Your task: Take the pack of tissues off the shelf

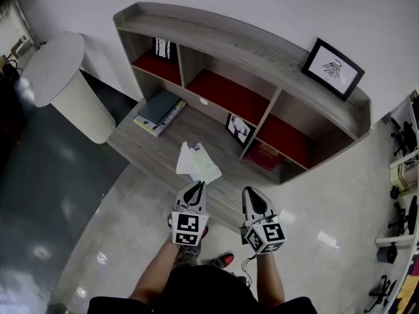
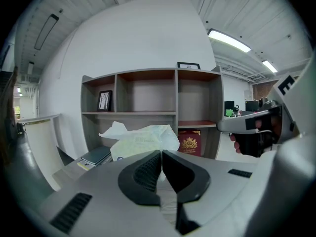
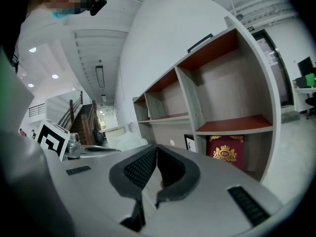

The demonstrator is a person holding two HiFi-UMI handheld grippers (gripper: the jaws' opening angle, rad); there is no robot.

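The pack of tissues (image 1: 198, 163) is a crumpled white, pale-green plastic packet. It hangs in the air in front of the grey wooden shelf (image 1: 242, 44), clear of its ledges. My left gripper (image 1: 196, 188) is shut on the packet's near edge; in the left gripper view the pack (image 2: 143, 139) bulges out just beyond the closed left gripper (image 2: 161, 153). My right gripper (image 1: 251, 192) is beside it on the right, shut with nothing in it. In the right gripper view the right gripper (image 3: 156, 148) points at the shelf's right compartments, and the pack (image 3: 129, 140) shows faintly to the left.
Stacked books (image 1: 159, 110) lie on the shelf's low ledge at left. A red box (image 1: 265, 154) stands in the lower right compartment, a framed picture (image 1: 240, 129) leans beside it, and another frame (image 1: 334, 69) sits on top. A white round stand (image 1: 65, 77) is at far left.
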